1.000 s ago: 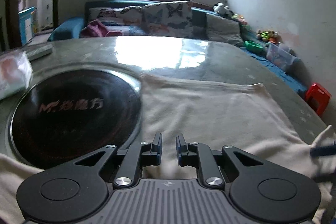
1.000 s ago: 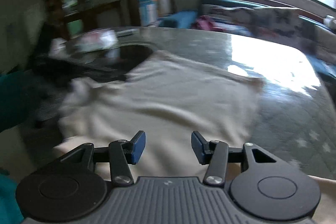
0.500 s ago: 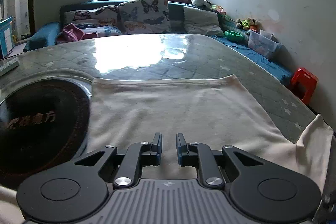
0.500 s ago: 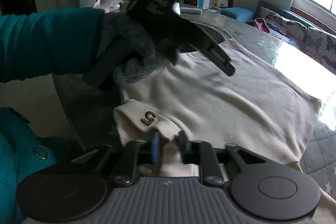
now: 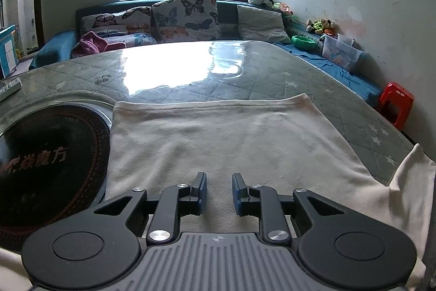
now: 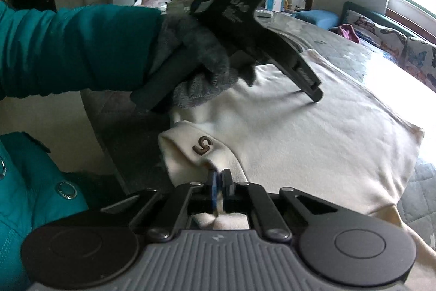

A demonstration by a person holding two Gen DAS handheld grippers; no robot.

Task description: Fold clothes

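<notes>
While right tool (image 6: 220, 182) pinches cream shirt (image 6: 313, 138) fold, left tool (image 5: 218, 191) hovers spread above cloth

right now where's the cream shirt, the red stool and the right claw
cream shirt (image 5: 245, 138), left wrist view, middle of the flat body
red stool (image 5: 399, 102), left wrist view, its side
right claw (image 6: 220, 180), right wrist view, between the tips

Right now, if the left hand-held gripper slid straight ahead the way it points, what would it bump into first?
Probably just the cream shirt. The open left hand-held gripper hangs low over it, pointing along the cloth toward the far hem; beyond that lies bare quilted table. Height is hard to judge.
</notes>
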